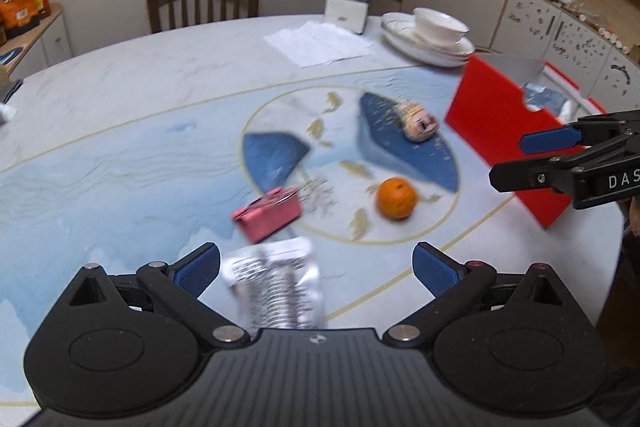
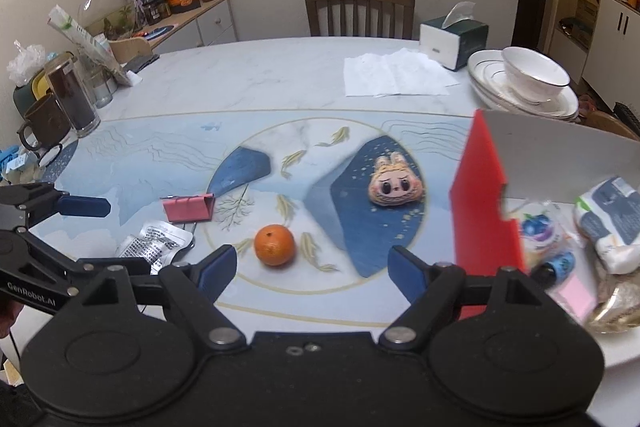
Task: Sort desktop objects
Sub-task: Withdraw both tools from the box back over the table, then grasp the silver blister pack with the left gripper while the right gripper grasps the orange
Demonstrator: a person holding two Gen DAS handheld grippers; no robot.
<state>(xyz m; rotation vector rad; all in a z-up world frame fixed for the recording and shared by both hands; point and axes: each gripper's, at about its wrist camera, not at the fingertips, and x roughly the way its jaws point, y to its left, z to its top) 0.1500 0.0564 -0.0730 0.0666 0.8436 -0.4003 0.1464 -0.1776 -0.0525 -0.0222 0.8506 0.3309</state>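
Note:
My left gripper (image 1: 316,269) is open, hovering low over a silver foil packet (image 1: 276,283) that lies on the table between its fingers, nearer the left pad. A pink binder clip (image 1: 268,213) sits just beyond the packet. In the right wrist view my right gripper (image 2: 313,271) is open and holds nothing, with an orange (image 2: 275,245) just ahead of it. A plush toy face (image 2: 396,185) lies farther back. The red box (image 2: 486,207) at the right holds several packets. The left gripper (image 2: 104,235) shows at the left over the packet (image 2: 154,245).
Stacked white plates with a bowl (image 2: 528,75), a tissue box (image 2: 454,41) and paper sheets (image 2: 394,75) stand at the back right. A dark mug (image 2: 44,125) and a glass (image 2: 74,103) are at the left edge. A wooden chair (image 2: 360,9) is behind the table.

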